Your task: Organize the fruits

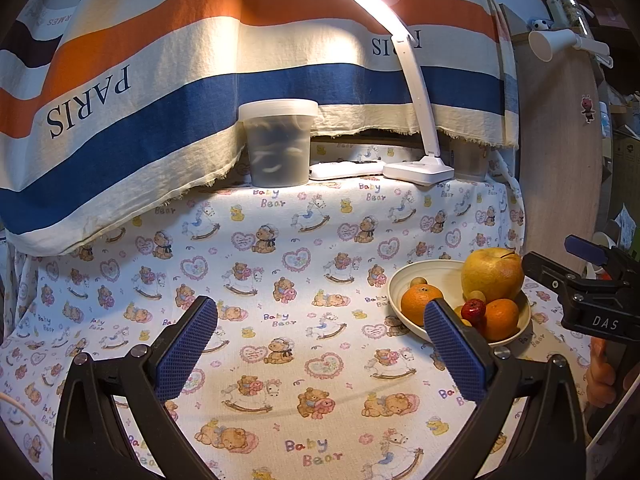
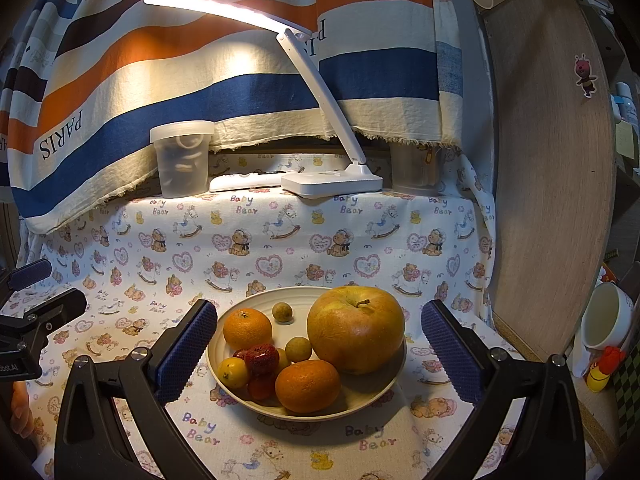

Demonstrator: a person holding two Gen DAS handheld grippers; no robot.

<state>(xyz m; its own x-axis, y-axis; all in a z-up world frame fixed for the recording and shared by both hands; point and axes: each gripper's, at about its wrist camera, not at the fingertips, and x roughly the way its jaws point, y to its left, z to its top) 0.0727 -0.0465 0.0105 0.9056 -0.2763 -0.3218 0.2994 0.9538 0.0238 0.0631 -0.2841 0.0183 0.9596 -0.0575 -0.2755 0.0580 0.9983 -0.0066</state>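
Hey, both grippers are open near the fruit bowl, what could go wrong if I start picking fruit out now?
1. The small round fruits sit loose between the apple and the oranges; lifting a neighbour may send them rolling off the shallow bowl.
2. The apple looks wide for the right hand-held gripper, so it might slip.
3. The left hand-held gripper is close to the bowl's edge and might nudge it.

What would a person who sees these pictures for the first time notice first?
Probably the big yellow apple, sitting in the cream bowl among oranges and small fruits, right between the open right gripper. Next, the glowing white desk lamp arching over the bear-print cloth, with the striped Paris cloth hanging behind.
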